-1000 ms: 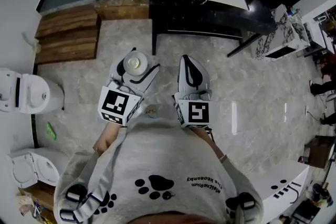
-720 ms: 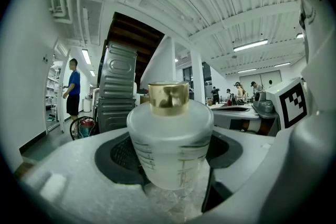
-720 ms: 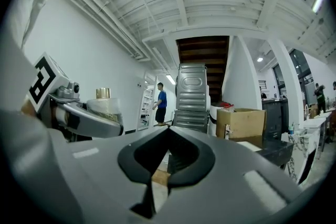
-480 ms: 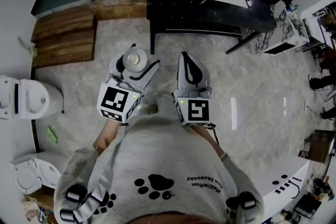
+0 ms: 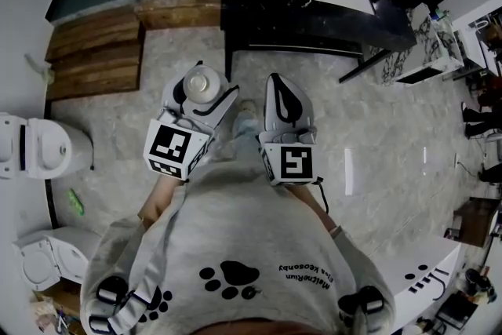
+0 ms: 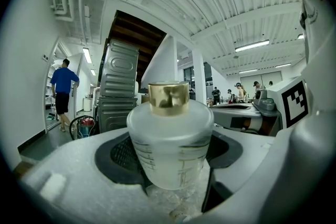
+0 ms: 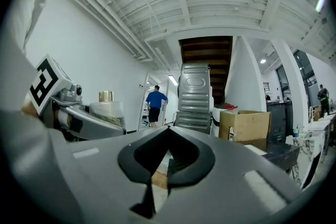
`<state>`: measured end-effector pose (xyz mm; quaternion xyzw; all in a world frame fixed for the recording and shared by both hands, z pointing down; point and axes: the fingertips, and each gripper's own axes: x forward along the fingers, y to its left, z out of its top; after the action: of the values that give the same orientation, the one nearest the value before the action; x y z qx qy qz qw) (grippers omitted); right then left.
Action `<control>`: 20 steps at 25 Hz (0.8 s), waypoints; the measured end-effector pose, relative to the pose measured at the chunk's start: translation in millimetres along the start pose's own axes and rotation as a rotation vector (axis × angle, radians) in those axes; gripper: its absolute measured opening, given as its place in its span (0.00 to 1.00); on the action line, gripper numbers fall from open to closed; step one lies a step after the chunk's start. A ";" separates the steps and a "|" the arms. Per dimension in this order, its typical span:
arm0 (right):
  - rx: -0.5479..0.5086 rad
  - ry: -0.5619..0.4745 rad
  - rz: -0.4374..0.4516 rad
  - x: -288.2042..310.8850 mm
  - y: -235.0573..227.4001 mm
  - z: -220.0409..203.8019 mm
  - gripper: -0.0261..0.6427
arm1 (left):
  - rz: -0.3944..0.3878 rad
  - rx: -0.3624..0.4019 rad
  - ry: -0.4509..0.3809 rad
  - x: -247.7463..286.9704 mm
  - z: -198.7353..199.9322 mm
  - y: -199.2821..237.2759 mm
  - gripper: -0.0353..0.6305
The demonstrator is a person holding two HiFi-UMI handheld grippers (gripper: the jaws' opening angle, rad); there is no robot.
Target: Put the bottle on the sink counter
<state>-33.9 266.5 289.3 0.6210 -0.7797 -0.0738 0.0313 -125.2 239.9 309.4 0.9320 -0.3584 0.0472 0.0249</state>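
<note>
Head view: high over the wearer [image 5: 235, 247], facing steeply down. It takes in the left gripper [image 5: 202, 89], right gripper [image 5: 278, 84] and floor [image 5: 376, 137]. Left gripper view: sits behind its jaws and faces level along them, with the bottle [image 6: 170, 139] very near at centre and the room far behind. Right gripper view: same setup, level along its closed jaws. Both gripper views share the grey panel [image 6: 119, 89] and the person in blue [image 6: 64, 93]. Right gripper view also catches the left gripper and bottle at its left.
</note>
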 end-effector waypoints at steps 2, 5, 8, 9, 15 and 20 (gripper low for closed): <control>0.009 -0.006 0.003 7.2 -2.6 -3.4 0.04 | 0.002 -0.001 0.000 5.7 -1.1 4.8 0.57; 0.010 -0.016 0.001 20.1 -10.3 -7.2 0.04 | 0.003 0.000 -0.005 19.0 -1.7 12.2 0.57; 0.003 -0.009 0.008 34.6 -18.3 -14.4 0.04 | 0.006 -0.003 -0.007 35.5 -3.6 20.4 0.57; 0.005 -0.008 0.010 40.2 -22.0 -16.9 0.04 | 0.006 -0.004 -0.007 42.1 -3.8 23.2 0.57; 0.019 -0.006 0.025 86.7 -49.6 -27.0 0.04 | 0.002 -0.007 0.002 90.9 -2.8 44.5 0.57; 0.027 0.007 0.047 135.4 -78.6 -35.5 0.04 | 0.017 -0.015 -0.004 137.6 2.0 66.8 0.57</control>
<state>16.1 114.9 306.5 0.6031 -0.7949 -0.0602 0.0273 -68.2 98.6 322.8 0.9288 -0.3667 0.0429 0.0310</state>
